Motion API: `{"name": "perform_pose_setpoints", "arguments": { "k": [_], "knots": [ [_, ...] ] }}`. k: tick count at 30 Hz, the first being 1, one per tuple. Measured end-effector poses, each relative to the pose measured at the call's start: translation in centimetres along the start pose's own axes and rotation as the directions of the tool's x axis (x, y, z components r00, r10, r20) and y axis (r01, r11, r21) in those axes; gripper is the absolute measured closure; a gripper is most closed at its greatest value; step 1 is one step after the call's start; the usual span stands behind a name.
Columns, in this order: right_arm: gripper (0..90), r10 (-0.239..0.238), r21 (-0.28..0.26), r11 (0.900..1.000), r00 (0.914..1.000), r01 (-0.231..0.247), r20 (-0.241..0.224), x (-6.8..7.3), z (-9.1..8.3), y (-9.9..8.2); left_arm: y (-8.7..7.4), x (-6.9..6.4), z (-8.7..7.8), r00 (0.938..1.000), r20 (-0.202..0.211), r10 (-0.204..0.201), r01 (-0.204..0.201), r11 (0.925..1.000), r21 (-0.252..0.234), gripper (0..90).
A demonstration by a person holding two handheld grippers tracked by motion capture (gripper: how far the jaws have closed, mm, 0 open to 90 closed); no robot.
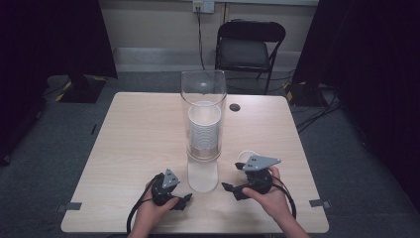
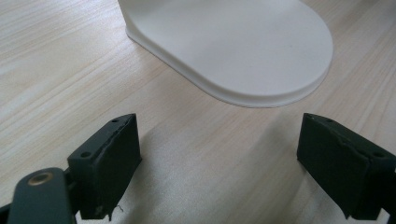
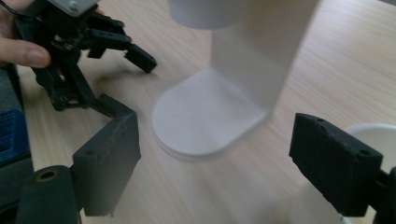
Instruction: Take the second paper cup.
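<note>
Tools are both in hand at the near edge of the worktop [image 1: 138,129], one on either side of the cup dispenser's white base [image 1: 202,177].

Left tool [image 1: 185,200]: held low at the near left of the base, pointing toward it. Its own view shows the two black jaws standing apart with bare wood between them; nothing is gripped and neither pad touches the base [image 2: 243,51], which lies just ahead of the tips.

Right tool [image 1: 229,187]: held at the near right of the base, pointing left toward it. Its own view shows the jaws wide apart with nothing between the pads. A white paper cup [image 3: 373,140] stands just beside the right-hand jaw, partly hidden behind it; whether jaw and cup touch cannot be determined. In the high view the same cup [image 1: 247,155] stands on the worktop just beyond the right tool, apart from the dispenser.

Dispenser [image 1: 203,116]: a clear upright tube on a white stand at mid-worktop, holding a stack of white cups [image 1: 204,130] in its lower half. Neither tool touches it.

Right tool's view is blurred.
</note>
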State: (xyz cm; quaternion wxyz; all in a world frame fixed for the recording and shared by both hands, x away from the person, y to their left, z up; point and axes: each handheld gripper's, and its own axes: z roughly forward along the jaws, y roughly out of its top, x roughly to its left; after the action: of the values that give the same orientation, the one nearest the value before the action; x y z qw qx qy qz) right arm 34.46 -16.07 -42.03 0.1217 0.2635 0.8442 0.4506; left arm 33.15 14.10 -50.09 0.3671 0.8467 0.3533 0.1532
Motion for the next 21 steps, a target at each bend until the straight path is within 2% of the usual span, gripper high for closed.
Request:
{"name": "perform_pose_setpoints", "arguments": {
  "k": [3,6,9,12,16,18,21],
  "knots": [
    [15.4,0.013,-0.005,0.9999,0.9993,-0.014,-0.034,0.7,1.6,0.5,0.0,0.0,0.0,1.0000,0.000,0.000,0.000,1.0000,0.001,13.0],
    [15.3,0.028,-0.017,0.9994,0.9993,-0.028,-0.026,1.0,3.1,0.7,0.0,0.0,0.0,1.0000,-0.001,0.000,0.000,1.0000,0.001,13.0],
    [15.1,0.067,-0.050,0.9964,0.9973,-0.068,-0.029,0.9,4.4,1.1,0.0,0.0,0.0,1.0000,-0.002,-0.001,0.001,1.0000,0.001,12.8],
    [15.5,0.088,-0.075,0.9931,0.9958,-0.089,-0.025,0.8,5.2,1.6,0.0,-0.1,0.0,1.0000,-0.002,-0.005,0.005,1.0000,-0.002,12.8],
    [16.5,0.084,-0.119,0.9893,0.9965,-0.083,-0.003,0.8,5.6,2.6,0.0,-0.1,0.0,1.0000,-0.002,-0.006,0.006,1.0000,-0.002,12.8],
    [17.1,0.093,-0.141,0.9854,0.9955,-0.095,-0.020,0.7,5.9,3.2,0.1,-0.1,-0.1,1.0000,-0.006,-0.003,0.003,0.9999,0.012,12.8],
    [18.4,0.086,-0.160,0.9832,0.9961,-0.088,-0.017,0.8,6.1,4.0,0.1,-0.1,0.0,1.0000,-0.007,-0.003,0.003,0.9999,0.012,12.8]
  ]
}}
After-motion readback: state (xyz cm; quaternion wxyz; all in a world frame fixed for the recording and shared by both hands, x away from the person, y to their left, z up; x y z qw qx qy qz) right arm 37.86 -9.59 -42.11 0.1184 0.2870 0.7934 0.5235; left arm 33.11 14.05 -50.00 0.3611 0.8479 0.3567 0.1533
